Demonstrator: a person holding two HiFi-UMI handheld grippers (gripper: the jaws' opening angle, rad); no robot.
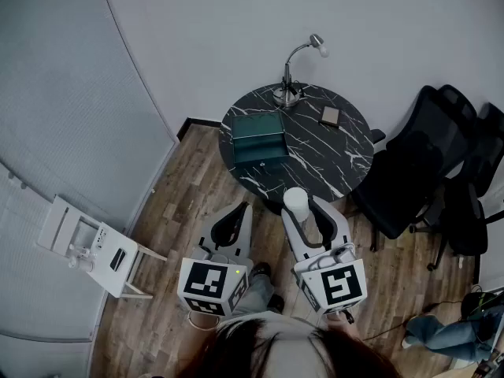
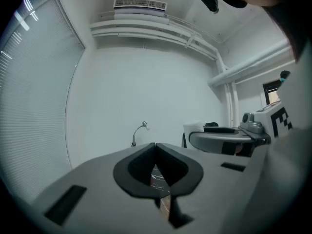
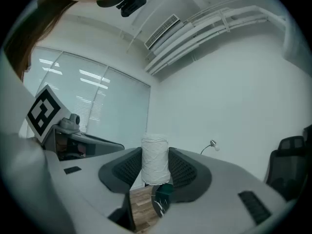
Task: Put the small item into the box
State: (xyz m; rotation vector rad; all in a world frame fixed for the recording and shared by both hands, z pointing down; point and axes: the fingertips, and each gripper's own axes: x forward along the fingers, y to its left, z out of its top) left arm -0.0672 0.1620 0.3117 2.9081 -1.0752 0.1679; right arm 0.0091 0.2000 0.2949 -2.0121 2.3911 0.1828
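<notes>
**Head view.**
- Right claw (image 1: pixel 303 209): gripping white roll (image 1: pixel 295 202) upright by its sides, jaws standing wide around it. Probably holding it this way to lower it end-first.
- White roll: judging this to be the small item, not yet boxed.
- Box (image 1: pixel 258 138): sitting ahead of right claw and a little to its left, on round marble worktop (image 1: pixel 346 157). Appearing open, facing upward, presumably for loading from above.
- Small brown item (image 1: pixel 330 116): lying farther ahead of right claw, apart from box.
- Lamp (image 1: pixel 293 69): standing beyond box at far rim of worktop.
- Left claw (image 1: pixel 239 213): hanging beside right claw, short of worktop. Likely keeping out of the carrying path.

**Left gripper view.**
- Left claw (image 2: pixel 156 152): pressing jaws together, carrying nothing.
- Lamp (image 2: pixel 139 133): showing well ahead, just left of the claw's line.
- Worktop: glimpsing only a sliver below the tips.

**Right gripper view.**
- Right claw (image 3: pixel 155 172): clamping white roll (image 3: pixel 155 157) between ribbed pads, both pads touching its sides. Roll standing upright and rising above the jaws.
- Box (image 3: pixel 165 193): peeking out beneath roll, ahead of and lower than claw.
- Lamp (image 3: pixel 211 146): showing far ahead to the right.
- Judging the next need: carrying forward and over the opening before loosening.
</notes>
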